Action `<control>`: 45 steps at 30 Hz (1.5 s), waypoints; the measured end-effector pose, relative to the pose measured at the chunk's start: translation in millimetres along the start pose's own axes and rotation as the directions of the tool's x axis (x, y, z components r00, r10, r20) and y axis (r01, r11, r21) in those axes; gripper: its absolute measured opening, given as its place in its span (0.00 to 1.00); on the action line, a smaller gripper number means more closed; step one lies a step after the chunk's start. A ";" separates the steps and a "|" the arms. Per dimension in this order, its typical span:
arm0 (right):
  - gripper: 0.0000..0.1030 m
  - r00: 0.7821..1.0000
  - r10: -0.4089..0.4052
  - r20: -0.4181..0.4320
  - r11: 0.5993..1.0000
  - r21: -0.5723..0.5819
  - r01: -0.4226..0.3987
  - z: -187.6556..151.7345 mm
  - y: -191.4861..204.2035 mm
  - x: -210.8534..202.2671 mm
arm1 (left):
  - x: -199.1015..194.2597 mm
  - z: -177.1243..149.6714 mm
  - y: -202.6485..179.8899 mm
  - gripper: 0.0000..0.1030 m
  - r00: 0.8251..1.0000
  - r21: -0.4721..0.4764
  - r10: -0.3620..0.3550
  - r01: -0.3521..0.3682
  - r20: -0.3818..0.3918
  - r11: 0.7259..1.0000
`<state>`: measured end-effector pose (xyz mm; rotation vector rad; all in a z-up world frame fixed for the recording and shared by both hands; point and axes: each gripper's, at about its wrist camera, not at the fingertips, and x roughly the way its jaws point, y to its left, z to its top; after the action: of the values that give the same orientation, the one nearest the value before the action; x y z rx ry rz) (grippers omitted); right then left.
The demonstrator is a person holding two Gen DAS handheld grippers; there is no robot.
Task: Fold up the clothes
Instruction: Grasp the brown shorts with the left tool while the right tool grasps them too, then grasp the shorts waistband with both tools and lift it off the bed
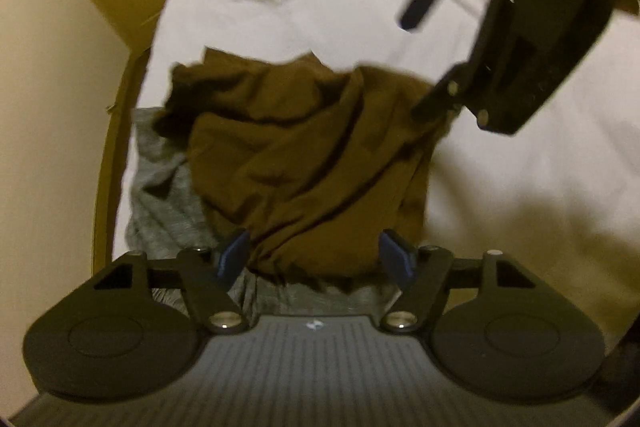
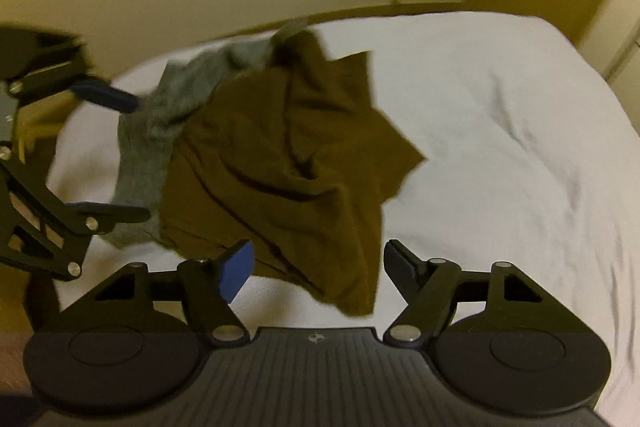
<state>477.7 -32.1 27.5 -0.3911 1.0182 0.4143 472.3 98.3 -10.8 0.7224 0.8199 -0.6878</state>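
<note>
Both grippers, left [image 1: 314, 255] and right [image 2: 318, 267], hung open over the crumpled brown shirt [image 2: 280, 163] on the bed [image 2: 500, 147], likely to grab its near edge.

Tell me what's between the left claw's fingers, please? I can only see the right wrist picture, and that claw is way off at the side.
Observer: In the left wrist picture, the bottom edge of the brown shirt sits between the left claw fingers. The claw is open and its pads are not pinching the shirt.
Operator: Is the grey thing there too?
Observer: Yes. The grey cloth pokes out from underneath the brown shirt, right in front of that claw, so it's the bottom layer there.
</note>
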 end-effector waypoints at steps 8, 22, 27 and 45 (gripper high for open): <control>0.61 0.992 -0.091 -0.090 0.974 -0.216 0.070 15.2 17.1 85.1 | 37.5 -4.2 9.7 0.07 0.991 0.076 -0.136 0.135 0.012 0.988; 0.12 0.998 -0.052 0.047 0.992 0.121 0.046 -18.0 -25.6 -41.6 | -72.7 49.2 -16.2 0.00 0.933 0.072 -0.238 0.227 0.271 0.971; 0.12 0.986 -0.157 0.054 0.958 0.253 0.139 -90.7 -55.0 -126.5 | -112.1 92.4 -97.1 0.00 0.856 0.170 -0.377 0.338 0.354 0.926; 0.32 0.907 -0.339 -0.250 0.743 0.520 0.421 -443.9 -145.5 -264.8 | -66.5 113.6 -318.0 0.29 0.962 0.257 -0.254 0.221 0.100 0.941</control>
<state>104.8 -416.3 68.1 -0.0799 1.1119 -0.3019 239.0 -154.3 5.7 0.7960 0.7139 -1.0582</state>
